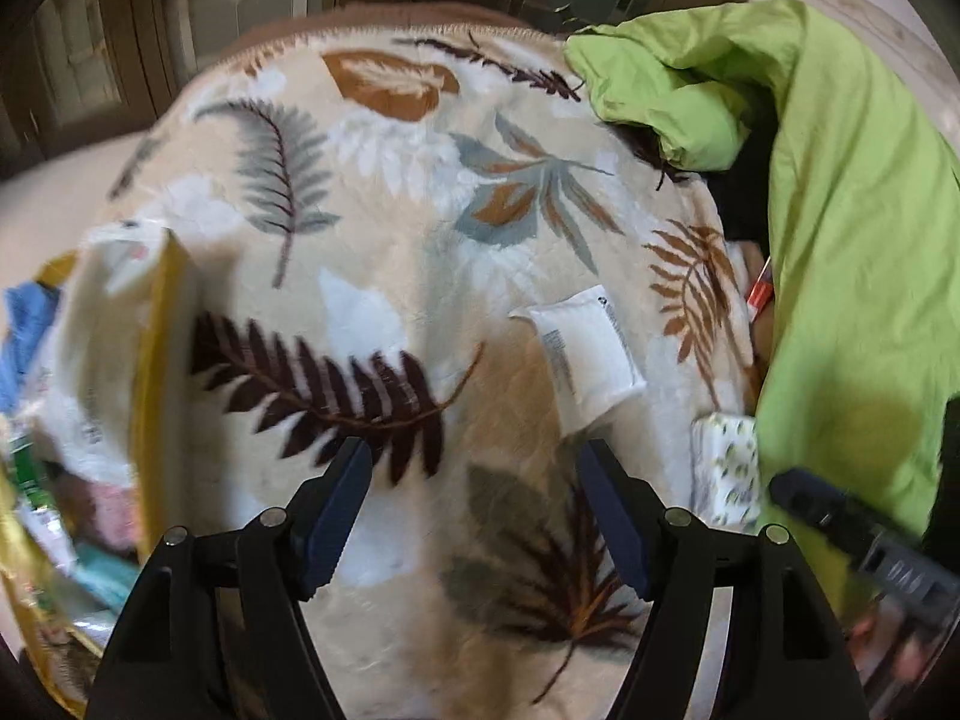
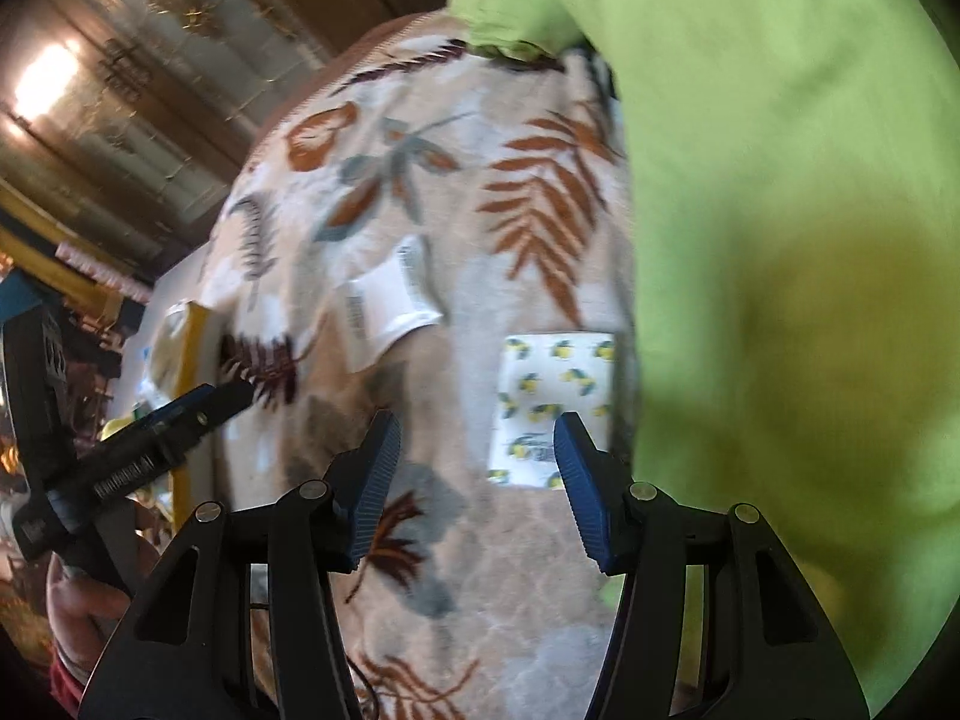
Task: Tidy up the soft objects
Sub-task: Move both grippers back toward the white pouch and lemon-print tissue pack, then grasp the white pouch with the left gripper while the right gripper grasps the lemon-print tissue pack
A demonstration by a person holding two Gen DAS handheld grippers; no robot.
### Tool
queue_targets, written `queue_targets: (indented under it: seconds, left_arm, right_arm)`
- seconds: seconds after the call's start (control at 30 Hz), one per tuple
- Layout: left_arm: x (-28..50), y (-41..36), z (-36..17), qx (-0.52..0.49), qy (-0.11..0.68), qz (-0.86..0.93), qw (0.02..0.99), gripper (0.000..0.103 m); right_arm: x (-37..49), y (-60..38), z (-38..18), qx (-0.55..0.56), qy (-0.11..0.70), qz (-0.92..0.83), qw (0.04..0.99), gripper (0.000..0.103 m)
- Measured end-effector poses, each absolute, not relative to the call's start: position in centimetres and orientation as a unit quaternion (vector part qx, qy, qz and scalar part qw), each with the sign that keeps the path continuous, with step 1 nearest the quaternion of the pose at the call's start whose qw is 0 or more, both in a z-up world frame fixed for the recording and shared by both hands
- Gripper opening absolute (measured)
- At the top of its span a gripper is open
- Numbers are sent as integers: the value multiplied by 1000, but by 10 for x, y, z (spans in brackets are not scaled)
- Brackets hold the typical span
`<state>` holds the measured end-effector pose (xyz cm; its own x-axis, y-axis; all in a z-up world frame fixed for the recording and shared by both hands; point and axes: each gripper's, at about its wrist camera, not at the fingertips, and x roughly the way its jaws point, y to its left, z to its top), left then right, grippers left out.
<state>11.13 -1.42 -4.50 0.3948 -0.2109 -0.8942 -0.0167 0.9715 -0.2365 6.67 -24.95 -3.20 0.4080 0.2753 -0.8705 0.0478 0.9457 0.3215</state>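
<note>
A leaf-patterned cream blanket [image 1: 384, 228] covers the surface in both views [image 2: 336, 228]. A white soft packet [image 1: 579, 348] lies on it, also in the right wrist view [image 2: 387, 300]. A lemon-print packet [image 2: 552, 396] lies beside the green cloth [image 2: 780, 240]; its edge shows in the left wrist view [image 1: 726, 468]. My left gripper [image 1: 474, 462] is open and empty above the blanket, short of the white packet. My right gripper [image 2: 477, 435] is open and empty, its right finger over the lemon packet's near edge.
A big green cloth [image 1: 852, 228] is heaped along the right. A yellow-rimmed clear bag [image 1: 78, 408] with several soft items stands at the left, also seen at left [image 2: 180, 372]. Wooden cabinets [image 1: 180, 12] stand behind.
</note>
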Motion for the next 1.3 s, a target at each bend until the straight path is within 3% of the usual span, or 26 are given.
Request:
queue_targets:
  seconds: [0.67, 0.83, 0.93, 1.3]
  left_arm:
    - [182, -64, -84, -152, 589, -39, 793, 72]
    - [191, -65, -89, -171, 586, -22, 792, 72]
    - [196, -71, -89, -170, 586, -24, 792, 74]
    - [199, -91, -95, -108, 585, -22, 803, 79]
  right_arm:
    - [89, -254, -75, 135, 582, 15, 802, 54]
    - [89, -248, -84, 130, 588, 18, 798, 59]
    - [89, -245, -84, 125, 584, 19, 802, 65]
    - [91, -228, -89, 62, 578, 20, 813, 65]
